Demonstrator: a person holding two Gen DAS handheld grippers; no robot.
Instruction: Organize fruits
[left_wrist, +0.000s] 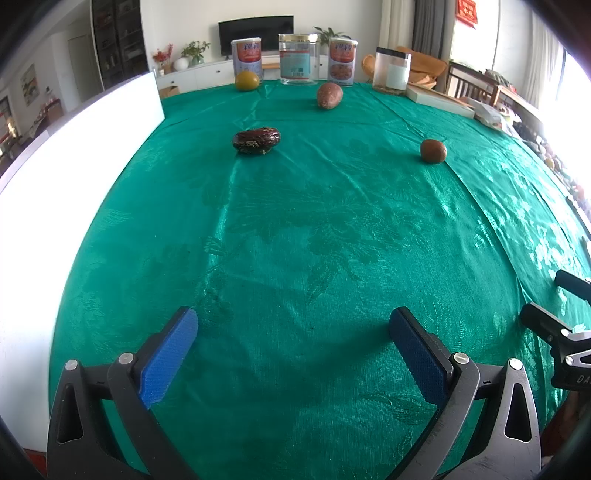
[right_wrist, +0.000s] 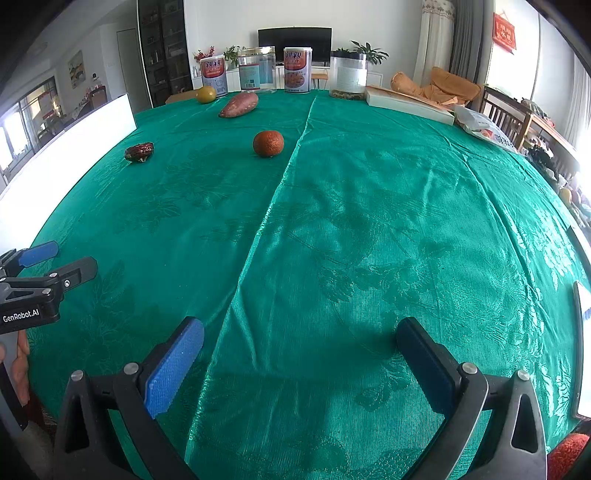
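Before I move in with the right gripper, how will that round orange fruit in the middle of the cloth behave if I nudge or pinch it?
The round orange fruit looks nearly spherical and stands alone on the green tablecloth, so a nudge will probably roll it. Its skin looks rough and matte, so the ribbed pads should hold. The right gripper is open wide enough, likely, to straddle it.

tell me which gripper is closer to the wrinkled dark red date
Left, probably. The date lies ahead, slightly left of the left gripper; from the right gripper it sits far off to the left.
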